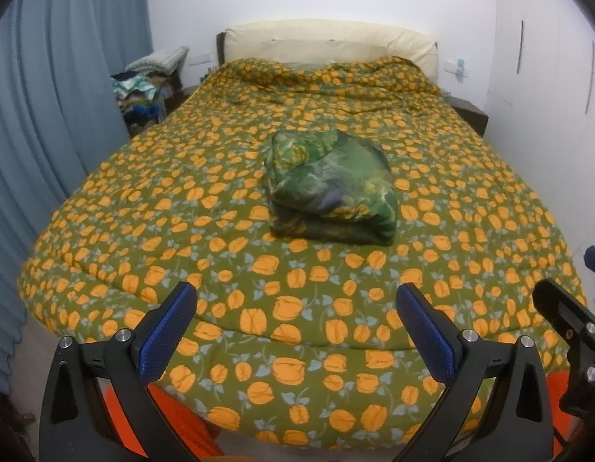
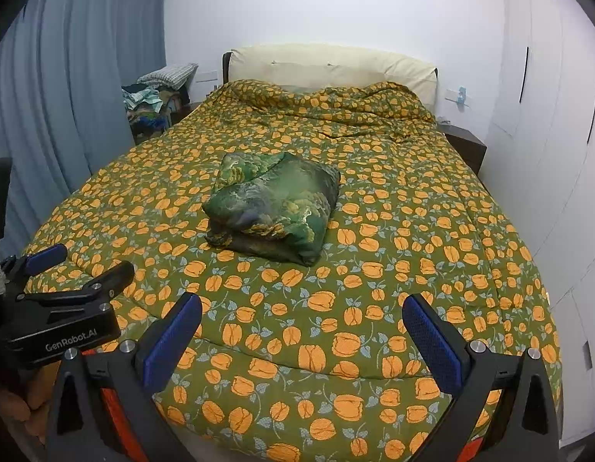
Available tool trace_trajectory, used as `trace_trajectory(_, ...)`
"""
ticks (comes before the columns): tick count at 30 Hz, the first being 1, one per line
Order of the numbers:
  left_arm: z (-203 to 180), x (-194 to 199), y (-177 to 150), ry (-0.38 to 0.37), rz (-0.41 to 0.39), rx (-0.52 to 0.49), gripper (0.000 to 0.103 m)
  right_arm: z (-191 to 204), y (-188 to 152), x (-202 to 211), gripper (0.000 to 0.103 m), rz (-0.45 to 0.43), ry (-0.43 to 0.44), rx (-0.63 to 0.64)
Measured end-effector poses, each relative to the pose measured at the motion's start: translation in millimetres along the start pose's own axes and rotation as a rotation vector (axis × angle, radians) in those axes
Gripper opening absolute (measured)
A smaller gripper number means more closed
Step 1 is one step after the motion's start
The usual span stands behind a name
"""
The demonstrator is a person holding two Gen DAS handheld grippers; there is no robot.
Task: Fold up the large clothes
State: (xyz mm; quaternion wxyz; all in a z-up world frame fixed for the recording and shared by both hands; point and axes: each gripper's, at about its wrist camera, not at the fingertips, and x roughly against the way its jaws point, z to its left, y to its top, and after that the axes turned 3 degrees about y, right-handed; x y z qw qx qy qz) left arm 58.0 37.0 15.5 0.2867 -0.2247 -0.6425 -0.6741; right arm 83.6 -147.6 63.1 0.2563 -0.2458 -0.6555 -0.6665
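A green patterned garment (image 1: 332,184) lies folded into a thick square bundle in the middle of the bed (image 1: 104,231); in the right wrist view the garment (image 2: 276,210) sits a little left of centre. My left gripper (image 1: 295,300) hangs open above the foot of the bed, well short of the bundle, with nothing between its blue pads. My right gripper (image 2: 301,310) is also open and empty, at the same distance from the bundle. Each gripper shows at the edge of the other's view: the right one (image 1: 567,308), the left one (image 2: 66,269).
The bed (image 2: 451,269) carries a green quilt with orange flowers and a cream headboard (image 1: 328,42). Blue curtains (image 1: 58,115) hang at the left, with a heap of clothes (image 1: 143,92) on a nightstand beside them. White wardrobe doors (image 2: 547,115) line the right side.
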Motion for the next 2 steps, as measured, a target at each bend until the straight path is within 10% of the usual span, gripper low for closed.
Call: trace_trajectory(2, -1.6, 0.1, -0.1, 0.000, -0.001, -0.002, 0.103, -0.8, -0.2, 0.2, 0.103, -0.001, 0.001, -0.002)
